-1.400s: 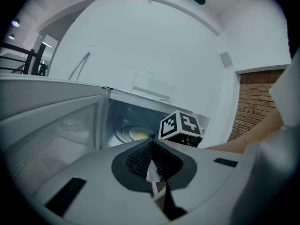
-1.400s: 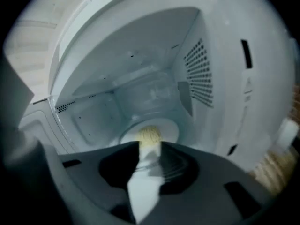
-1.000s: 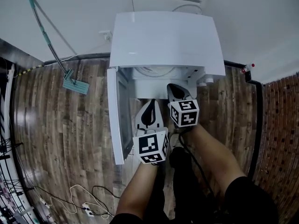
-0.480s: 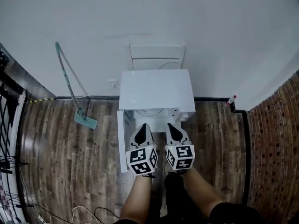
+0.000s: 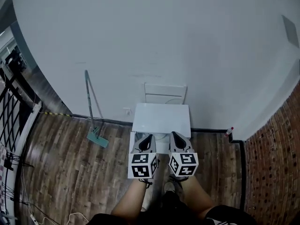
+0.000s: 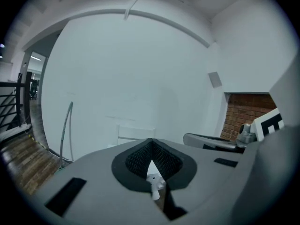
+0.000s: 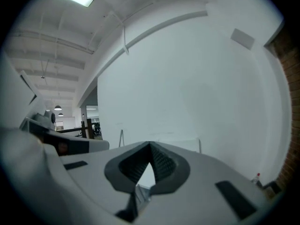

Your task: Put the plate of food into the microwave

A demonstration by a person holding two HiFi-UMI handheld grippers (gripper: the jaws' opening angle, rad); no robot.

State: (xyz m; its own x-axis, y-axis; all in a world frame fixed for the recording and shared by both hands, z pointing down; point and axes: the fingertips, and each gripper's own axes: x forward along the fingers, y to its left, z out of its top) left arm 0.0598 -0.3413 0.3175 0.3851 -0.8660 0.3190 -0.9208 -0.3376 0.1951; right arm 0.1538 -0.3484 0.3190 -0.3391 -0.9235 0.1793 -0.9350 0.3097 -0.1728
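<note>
Forearms (image 5: 133, 198) forward, left tongs (image 5: 146, 137) beside right tongs (image 5: 174, 135)

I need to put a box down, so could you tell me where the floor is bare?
Bare wood-plank floor lies between the green-headed mop and the white microwave, and right of it up to the red-capped bottle. It is crowded in front, around the left gripper and right gripper.

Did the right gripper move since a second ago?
Yes. The right gripper has gone up, away from the white microwave on the floor. Before, it was down at the microwave's open front.
</note>
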